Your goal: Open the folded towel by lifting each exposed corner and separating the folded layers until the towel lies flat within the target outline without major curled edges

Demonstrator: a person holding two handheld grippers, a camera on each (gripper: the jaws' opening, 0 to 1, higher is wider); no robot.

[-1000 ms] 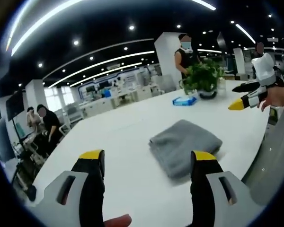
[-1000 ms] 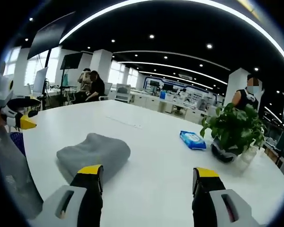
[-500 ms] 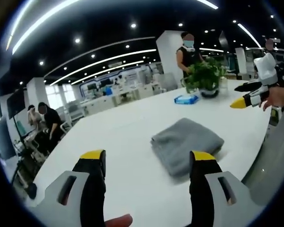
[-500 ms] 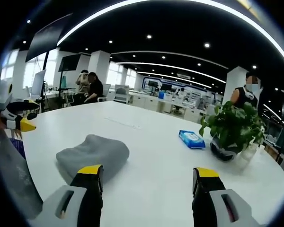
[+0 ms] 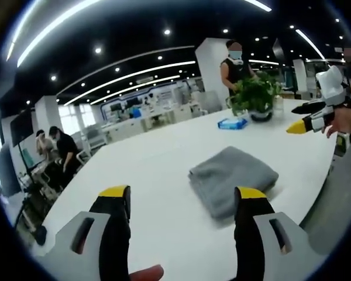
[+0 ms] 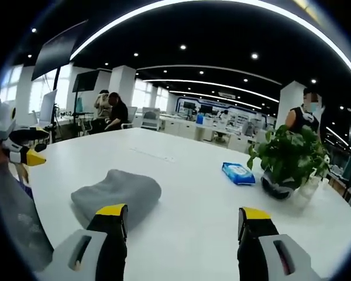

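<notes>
A grey towel (image 5: 234,178) lies folded on the white table (image 5: 158,170), just beyond my left gripper's right jaw. My left gripper (image 5: 181,196) is open and holds nothing. In the right gripper view the same folded towel (image 6: 117,193) sits ahead of the left jaw, and my right gripper (image 6: 184,213) is open above the tabletop. The right gripper (image 5: 307,120) also shows at the right of the left gripper view, held in a hand. The left gripper (image 6: 23,153) shows at the left edge of the right gripper view.
A potted plant (image 6: 289,161) and a blue packet of wipes (image 6: 238,173) stand on the far side of the table. A person in black (image 5: 234,64) stands behind the plant. Two people (image 6: 111,111) sit past the table's far end. A grey sleeve (image 5: 339,199) runs along the edge.
Both views have shifted only slightly with my hands. The towel lies as before and both grippers stay open.
</notes>
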